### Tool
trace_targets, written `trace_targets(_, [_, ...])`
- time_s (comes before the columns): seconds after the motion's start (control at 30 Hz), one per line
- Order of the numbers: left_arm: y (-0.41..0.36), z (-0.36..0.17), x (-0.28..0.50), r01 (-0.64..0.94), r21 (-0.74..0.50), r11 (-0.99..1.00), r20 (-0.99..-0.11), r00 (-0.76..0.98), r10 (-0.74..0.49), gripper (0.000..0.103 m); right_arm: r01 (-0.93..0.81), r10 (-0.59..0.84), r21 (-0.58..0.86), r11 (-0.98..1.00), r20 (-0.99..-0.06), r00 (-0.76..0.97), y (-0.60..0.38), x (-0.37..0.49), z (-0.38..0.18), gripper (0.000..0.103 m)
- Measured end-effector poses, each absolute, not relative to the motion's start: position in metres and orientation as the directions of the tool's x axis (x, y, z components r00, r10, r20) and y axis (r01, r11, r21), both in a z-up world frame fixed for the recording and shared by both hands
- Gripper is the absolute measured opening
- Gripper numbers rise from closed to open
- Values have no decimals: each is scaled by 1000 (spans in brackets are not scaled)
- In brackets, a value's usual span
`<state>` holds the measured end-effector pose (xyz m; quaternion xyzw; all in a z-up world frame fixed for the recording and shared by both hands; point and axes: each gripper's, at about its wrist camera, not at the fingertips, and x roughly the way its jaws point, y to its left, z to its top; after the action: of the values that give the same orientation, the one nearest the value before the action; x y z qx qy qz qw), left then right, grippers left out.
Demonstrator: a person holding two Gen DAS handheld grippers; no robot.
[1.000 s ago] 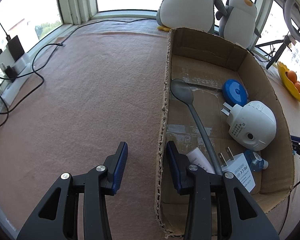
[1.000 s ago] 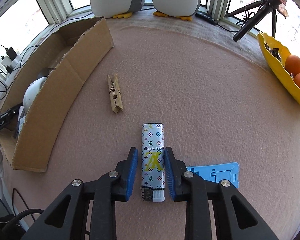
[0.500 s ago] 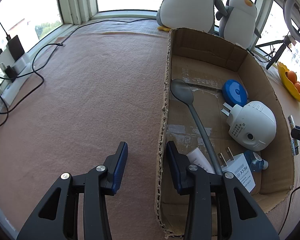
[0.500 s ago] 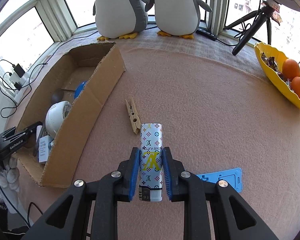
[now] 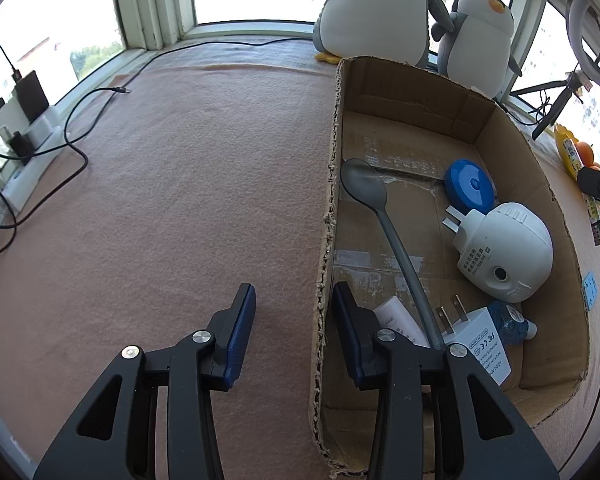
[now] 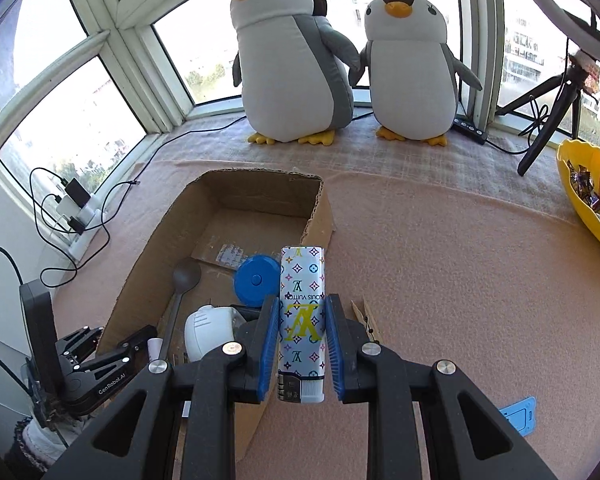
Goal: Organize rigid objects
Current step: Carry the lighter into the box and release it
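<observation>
My right gripper [image 6: 302, 302] is shut on a white patterned lighter [image 6: 302, 312], held off the pink cloth above the near right wall of the cardboard box [image 6: 260, 192]. The box [image 5: 512, 140] holds a grey spoon [image 5: 384, 216], a blue round lid [image 5: 470, 188], a white plug-in device [image 5: 504, 252], a white charger [image 5: 484, 340] and a small blue bottle [image 5: 508, 320]. My left gripper [image 5: 294, 296] straddles the box's left wall with its jaws apart, one finger inside and one outside. A wooden clothespin [image 6: 366, 316] and a flat blue piece [image 6: 520, 414] lie on the cloth.
Two plush penguins [image 6: 296, 64] stand at the window behind the box. A yellow fruit bowl [image 6: 584, 196] and a black tripod [image 6: 556, 108] are at the far right. A power strip with cables [image 6: 76, 212] lies along the left sill.
My right gripper has lifted the lighter off the cloth and carried it left to the box, tilting up so the penguins come into view. The left gripper has stayed still.
</observation>
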<state>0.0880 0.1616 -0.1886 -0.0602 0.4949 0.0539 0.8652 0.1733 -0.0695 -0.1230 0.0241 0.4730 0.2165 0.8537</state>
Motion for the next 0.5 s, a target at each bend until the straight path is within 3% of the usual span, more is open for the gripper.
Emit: trace_targets(0.5, [161,-188,90,-153,-53,987,-862,506,32,38,-319,420,299,899,-794,439,-33,191,-133,21])
